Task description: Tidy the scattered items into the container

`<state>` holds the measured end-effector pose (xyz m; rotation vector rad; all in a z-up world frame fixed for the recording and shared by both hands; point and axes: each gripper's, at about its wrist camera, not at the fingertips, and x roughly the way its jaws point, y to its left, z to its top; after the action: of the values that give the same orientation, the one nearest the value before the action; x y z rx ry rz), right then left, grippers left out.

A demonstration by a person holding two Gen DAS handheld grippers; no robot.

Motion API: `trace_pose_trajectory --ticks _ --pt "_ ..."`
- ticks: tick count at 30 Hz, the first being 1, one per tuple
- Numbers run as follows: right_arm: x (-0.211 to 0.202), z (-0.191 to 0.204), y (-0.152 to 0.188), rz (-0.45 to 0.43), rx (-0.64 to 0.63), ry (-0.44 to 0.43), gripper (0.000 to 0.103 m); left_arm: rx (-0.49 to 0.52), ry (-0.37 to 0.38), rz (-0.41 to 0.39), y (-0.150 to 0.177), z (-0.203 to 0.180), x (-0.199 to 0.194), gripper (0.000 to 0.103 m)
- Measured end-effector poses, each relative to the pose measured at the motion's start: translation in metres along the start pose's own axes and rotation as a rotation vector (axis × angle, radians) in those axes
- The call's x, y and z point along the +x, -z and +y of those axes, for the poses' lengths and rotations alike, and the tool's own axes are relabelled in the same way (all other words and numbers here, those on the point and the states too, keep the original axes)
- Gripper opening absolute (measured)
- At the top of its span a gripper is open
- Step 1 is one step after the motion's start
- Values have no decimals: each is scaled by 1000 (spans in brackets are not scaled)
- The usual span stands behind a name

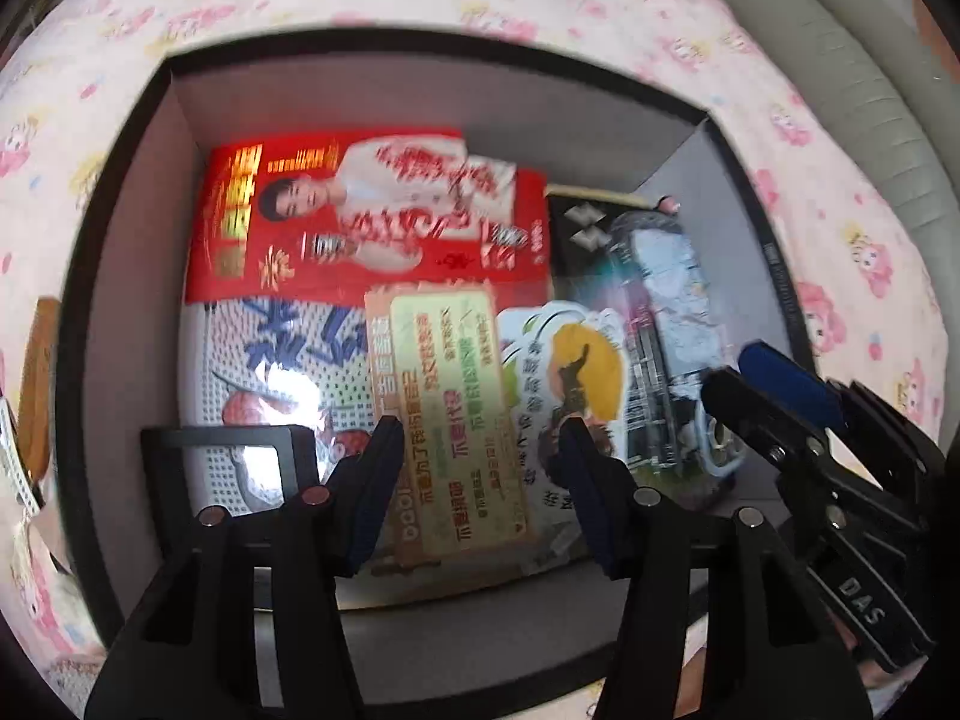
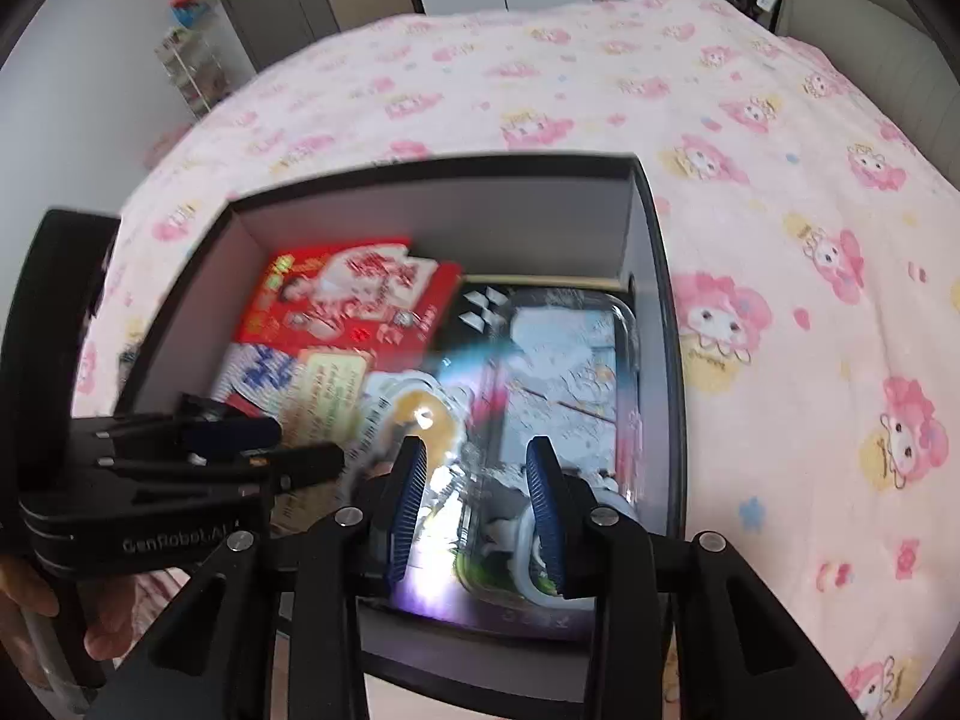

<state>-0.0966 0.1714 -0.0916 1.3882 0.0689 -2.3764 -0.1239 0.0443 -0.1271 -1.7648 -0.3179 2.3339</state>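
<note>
Both grippers are held parted over the box (image 1: pixel 126 276), nothing clamped: left gripper (image 1: pixel 480 438) above the yellow card (image 1: pixel 444 372), right gripper (image 2: pixel 477 480) above the glossy packet (image 2: pixel 564 360). A red packet (image 1: pixel 360 222) is seen lying inside.

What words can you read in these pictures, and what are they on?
"DAS": on the right tool's body, seen from the left wrist.
"GenRobot.AI": on the left tool's body, seen from the right wrist; last letters partly hidden.
Green card: Chinese print, too blurred to read.
Red packet, white packet, round-label packet, dark packet: print blurred or glared, unreadable.
</note>
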Motion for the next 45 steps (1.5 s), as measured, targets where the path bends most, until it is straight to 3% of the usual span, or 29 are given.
trace_pose_trajectory --ticks 4,10,13,18,20,22,23,26,29,31,33,36,38,39,42,43,45 --pt "0 14 0 -42 -62 3 31 -6 17 -48 -9 -1 -5 53" --pt "37 11 8 107 -27 -17 31 -27 -1 29 -6 -1 15 52" --pt "38 14 10 113 -44 -16 31 -58 18 53 -4 6 17 48" --pt "31 6 11 148 48 -217 33 -55 35 37 0 11 2 48" --pt "18 -2 8 89 76 -186 33 -60 36 -21 6 18 -16 48" --pt "3 -6 3 7 58 -72 33 -68 40 -69 9 27 -31 47" --pt "0 -8 2 -16 53 -34 33 -71 46 -80 9 29 -34 40" --pt "9 -8 3 32 46 -48 32 -77 69 -62 9 28 -30 34" --pt "13 3 8 41 -34 23 31 -39 95 -26 16 16 -19 34" --pt "13 8 11 49 -52 1 30 -9 78 8 16 4 -2 34" --pt "15 13 13 68 -67 -32 30 -13 16 46 19 4 7 34" --pt "28 21 11 109 -103 -29 30 -60 7 53 16 18 6 31" --pt "39 21 8 148 -63 -48 31 -62 -39 30 14 24 -1 29" --pt "41 20 5 147 -48 -59 31 -69 -17 15 14 27 -5 30" --pt "50 21 2 207 10 -232 31 -84 49 -20 16 32 -17 30" --pt "50 23 4 209 6 -242 31 -81 58 -37 16 32 -21 31" --pt "42 26 6 163 -33 -166 31 -70 80 -57 15 31 -24 31"
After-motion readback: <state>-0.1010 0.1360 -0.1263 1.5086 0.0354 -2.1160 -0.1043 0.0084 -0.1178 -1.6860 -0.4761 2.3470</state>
